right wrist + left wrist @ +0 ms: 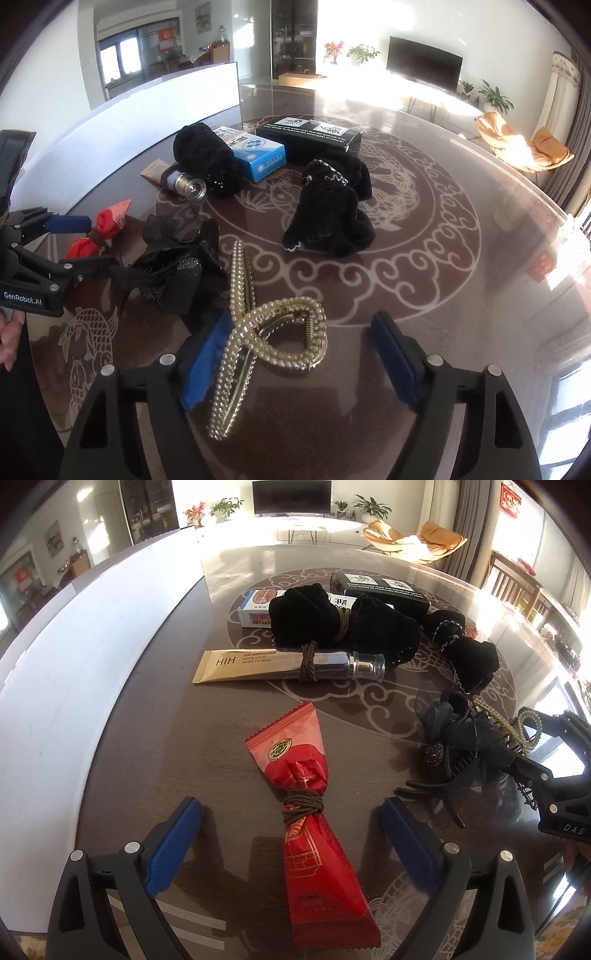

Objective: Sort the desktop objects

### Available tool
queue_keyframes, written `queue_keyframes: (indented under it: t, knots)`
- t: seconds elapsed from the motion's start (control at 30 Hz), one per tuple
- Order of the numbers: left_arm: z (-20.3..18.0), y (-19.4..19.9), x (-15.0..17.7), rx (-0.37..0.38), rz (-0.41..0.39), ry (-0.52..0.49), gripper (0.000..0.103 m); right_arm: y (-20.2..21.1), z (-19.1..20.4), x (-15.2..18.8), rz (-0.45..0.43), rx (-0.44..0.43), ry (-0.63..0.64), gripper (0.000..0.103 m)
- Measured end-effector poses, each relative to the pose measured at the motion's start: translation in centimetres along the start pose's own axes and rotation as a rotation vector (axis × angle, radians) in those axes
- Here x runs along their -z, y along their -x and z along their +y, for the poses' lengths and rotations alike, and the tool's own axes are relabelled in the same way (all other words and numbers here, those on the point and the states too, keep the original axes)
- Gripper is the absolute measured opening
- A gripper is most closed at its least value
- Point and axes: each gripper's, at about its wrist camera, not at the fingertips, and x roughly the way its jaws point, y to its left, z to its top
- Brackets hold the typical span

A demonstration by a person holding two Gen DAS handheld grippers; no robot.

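My left gripper [291,818] is open, its blue pads either side of a red packet [312,812] tied with a brown hair band [303,805]. My right gripper [301,349] is open around a pearl hair clip [273,332] lying on the table; its left pad touches the clip. A black lace hair claw [454,749] lies between the grippers, seen also in the right wrist view [177,266]. Further back lie a gold cream tube [258,662] with a band, black velvet scrunchies [332,624] [332,210], a blue-white box [255,155] and a black box [310,136].
The round dark table [424,266] has a glass top with white patterns. A white board [74,657] stands along its left side. The left gripper also shows in the right wrist view [70,243]. Chairs and a TV are far behind.
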Motion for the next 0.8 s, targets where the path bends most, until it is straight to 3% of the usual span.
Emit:
queue_keyframes:
  t: [0.2,0.33,0.5,0.8]
  knots:
    - [0.4,-0.2,0.3,-0.002,0.0,0.005,0.101,-0.8,-0.1,-1.0,0.012,0.027,-0.076,0.087]
    - [0.7,-0.1,0.6,-0.005,0.005,0.009,0.102,-0.9,5.9,-1.6,-0.009,-0.112,0.21,0.089]
    - [0.9,-0.2,0.5,-0.008,0.006,0.015,0.102,-0.8,2.2,-1.2,0.02,-0.09,0.065,0.092]
    - [1.1,-0.2,0.7,-0.012,0.006,0.016,0.103,0.0,1.1,0.0,0.029,-0.018,0.045,0.102]
